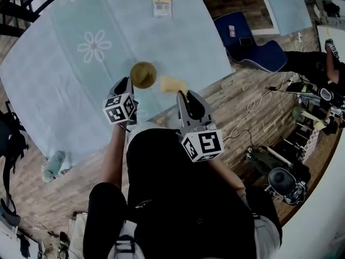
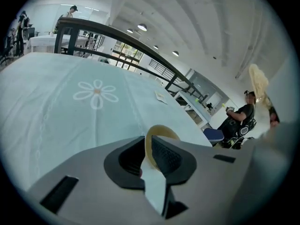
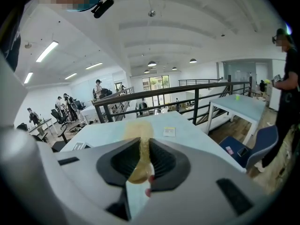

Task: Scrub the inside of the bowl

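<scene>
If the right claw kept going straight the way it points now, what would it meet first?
Probably the tablecloth, near the paper card. The right claw, shut on the sponge, aims past the bowl, which is held off to its left. Height above the table is unclear.

The left tool (image 2: 149, 149) hides most of the bowl (image 2: 164, 129); print on the card (image 1: 162, 7) is unreadable.

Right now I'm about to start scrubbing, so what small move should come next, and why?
Probably swing the right gripper, shut on the sponge, leftward into the bowl. The left gripper clamps the bowl's rim, and the sponge sits beside the bowl, not inside it.
</scene>
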The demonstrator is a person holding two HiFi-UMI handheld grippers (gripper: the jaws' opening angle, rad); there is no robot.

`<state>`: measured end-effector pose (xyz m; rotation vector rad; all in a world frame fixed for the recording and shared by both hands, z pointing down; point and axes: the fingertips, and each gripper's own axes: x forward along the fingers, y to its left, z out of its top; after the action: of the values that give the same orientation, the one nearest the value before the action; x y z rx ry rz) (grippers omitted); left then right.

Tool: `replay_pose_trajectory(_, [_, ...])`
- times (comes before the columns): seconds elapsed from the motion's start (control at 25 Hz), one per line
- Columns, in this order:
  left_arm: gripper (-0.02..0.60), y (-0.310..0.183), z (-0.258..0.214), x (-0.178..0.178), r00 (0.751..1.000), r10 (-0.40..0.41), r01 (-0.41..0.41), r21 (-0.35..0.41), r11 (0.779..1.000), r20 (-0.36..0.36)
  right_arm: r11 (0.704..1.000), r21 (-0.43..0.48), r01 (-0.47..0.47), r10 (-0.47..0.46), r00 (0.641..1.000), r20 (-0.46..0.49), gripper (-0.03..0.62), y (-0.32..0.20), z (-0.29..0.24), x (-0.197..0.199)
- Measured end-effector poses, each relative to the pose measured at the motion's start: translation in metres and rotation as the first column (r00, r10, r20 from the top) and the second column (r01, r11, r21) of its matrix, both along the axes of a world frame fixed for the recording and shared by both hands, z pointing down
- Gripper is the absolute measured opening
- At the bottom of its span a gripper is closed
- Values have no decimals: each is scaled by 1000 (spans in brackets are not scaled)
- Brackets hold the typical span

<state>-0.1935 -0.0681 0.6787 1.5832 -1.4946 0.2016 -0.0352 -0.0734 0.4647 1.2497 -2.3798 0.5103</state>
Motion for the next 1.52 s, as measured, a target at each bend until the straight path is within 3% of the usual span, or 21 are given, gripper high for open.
replay_pose_trajectory(0.12, [78, 0, 6, 7, 999, 15, -17, -29, 999, -44, 1000, -6, -2, 2, 1000, -4, 63, 1, 2, 0])
replay_pose_trajectory(0.6, [77, 4, 32, 10, 997, -6, -3, -116, 993, -76, 999, -14, -35, 35, 999, -7, 63, 6, 6, 7])
replay_pose_trajectory(0.8, [18, 2, 28, 13, 999, 7, -13, -115, 993, -51, 999, -6, -41, 41, 999, -1, 63, 8, 3, 7])
replay_pose_trajectory(0.96, [17, 5, 18, 14, 999, 21, -25, -107, 994, -41, 999, 11, -48, 48, 999, 5, 63, 12, -1, 5])
replay_pose_trajectory(1.12, [16, 8, -6, 13, 999, 24, -27, -77, 997, -43, 998, 33, -52, 52, 999, 11, 63, 18, -7, 6])
replay_pose_trajectory(1.36, [15, 8, -71, 14, 999, 26, -25, 32, 999, -36, 997, 72, -42, 41, 999, 15, 63, 27, -15, 4])
replay_pose_trajectory(1.52, [15, 11, -110, 22, 996, 90, -91, 84, 992, 11, 995, 96, -22, 22, 1000, -4, 63, 34, -15, 3])
